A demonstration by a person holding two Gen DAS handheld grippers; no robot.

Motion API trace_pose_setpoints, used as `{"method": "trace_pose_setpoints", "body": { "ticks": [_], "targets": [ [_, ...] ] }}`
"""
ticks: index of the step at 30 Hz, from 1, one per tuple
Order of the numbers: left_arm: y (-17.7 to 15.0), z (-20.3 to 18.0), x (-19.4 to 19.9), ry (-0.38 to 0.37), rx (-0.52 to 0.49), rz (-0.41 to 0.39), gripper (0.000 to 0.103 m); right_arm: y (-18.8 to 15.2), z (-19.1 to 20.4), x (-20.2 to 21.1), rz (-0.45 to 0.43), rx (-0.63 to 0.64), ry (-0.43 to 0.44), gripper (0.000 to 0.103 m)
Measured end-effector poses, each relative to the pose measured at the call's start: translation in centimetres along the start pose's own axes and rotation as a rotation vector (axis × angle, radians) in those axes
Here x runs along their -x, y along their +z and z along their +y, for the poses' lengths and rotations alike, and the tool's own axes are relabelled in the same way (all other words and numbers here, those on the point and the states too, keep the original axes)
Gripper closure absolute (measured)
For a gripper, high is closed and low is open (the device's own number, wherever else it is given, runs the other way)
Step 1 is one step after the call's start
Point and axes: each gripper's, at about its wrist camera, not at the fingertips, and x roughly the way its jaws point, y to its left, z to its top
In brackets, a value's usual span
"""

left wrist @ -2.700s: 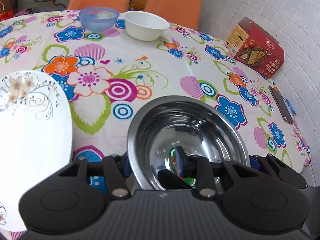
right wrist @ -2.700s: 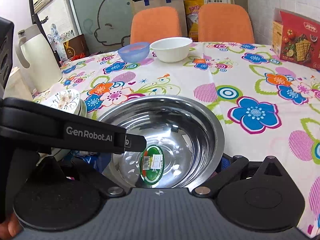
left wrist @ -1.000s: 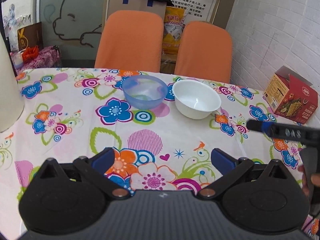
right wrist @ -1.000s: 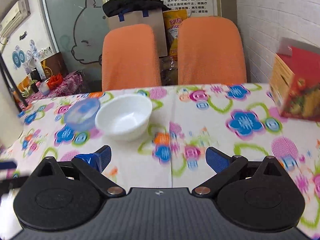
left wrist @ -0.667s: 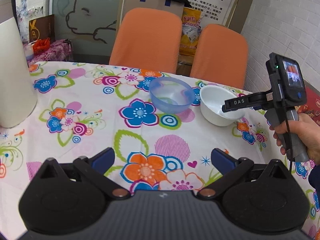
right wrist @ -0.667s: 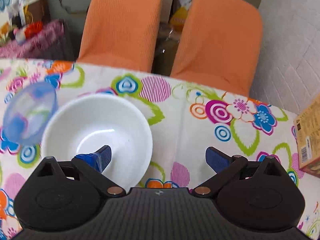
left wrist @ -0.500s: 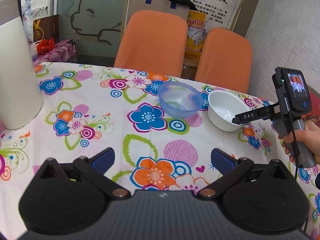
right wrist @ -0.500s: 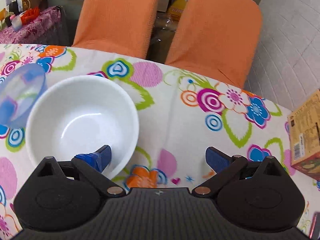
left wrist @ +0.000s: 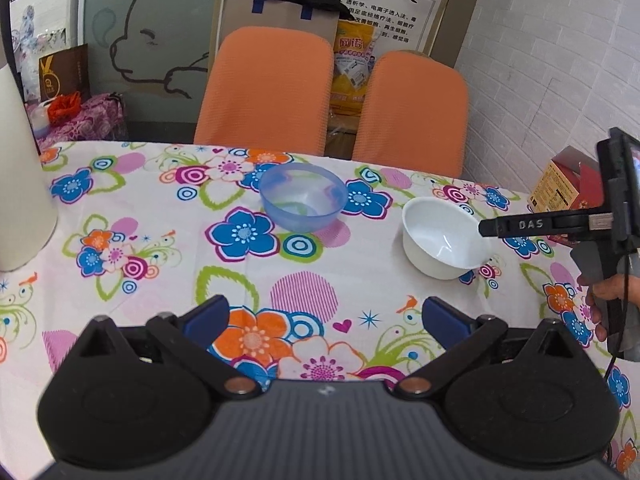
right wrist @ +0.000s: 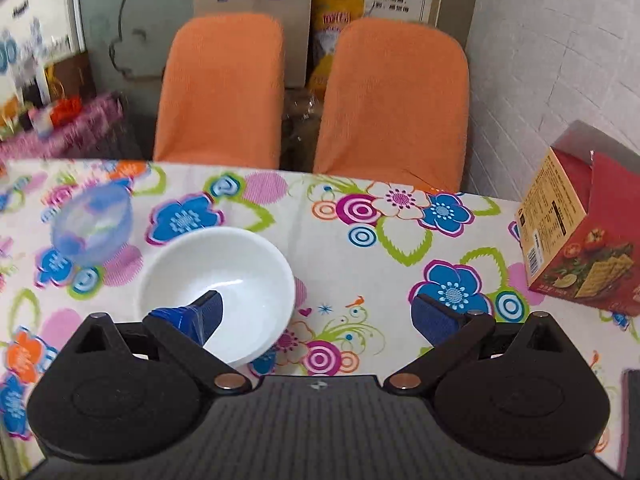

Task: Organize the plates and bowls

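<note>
In the left wrist view, the left gripper (left wrist: 325, 318) hangs wide and empty over the floral table (left wrist: 168, 280), well back from both bowls, so the risk here lies with the other hand: the right gripper (left wrist: 486, 227) comes in from the side with a finger reaching over the far rim of the white bowl (left wrist: 443, 238), and if it closes on that thin lip off-centre, the bowl could tip or skate across the cloth. The blue bowl (left wrist: 303, 202) stands upright, apart from the white one, translucent and light-looking; a knock would likely send it sliding. In the right wrist view, the right gripper (right wrist: 316, 312) is spread wide and holds nothing, its left finger (right wrist: 200, 314) over the inside of the white bowl (right wrist: 224, 276) and its right finger well outside the rim. The bowl is glossy, smooth and empty, so I judge the grip may slip unless the wall sits squarely between the pads. The blue bowl (right wrist: 94, 224) lies just beyond to the left, and a red box (right wrist: 580, 232) stands apart at the right edge.
</note>
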Motion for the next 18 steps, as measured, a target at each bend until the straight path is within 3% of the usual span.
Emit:
{"method": "trace_pose_setpoints", "body": {
  "ticks": [5, 11, 15, 18],
  "targets": [
    [-0.9, -0.4, 0.6, 0.011, 0.016, 0.008, 0.001, -4.8, -2.2, 2.8, -0.185, -0.198, 0.176, 0.014],
    [-3.2, 0.0, 3.5, 0.062, 0.061, -0.041, 0.001, -10.0, -5.6, 4.0, -0.185, -0.476, 0.215, 0.014],
    [-4.9, -0.4, 5.9, 0.063, 0.106, -0.116, 0.001, -13.0, -6.1, 7.5, -0.212, -0.564, 0.224, 0.014],
    [-6.2, -1.2, 7.0, 0.038, 0.112, -0.122, 0.001, -15.4, -5.6, 10.6, -0.244, -0.601, 0.236, 0.014]
  ]
}}
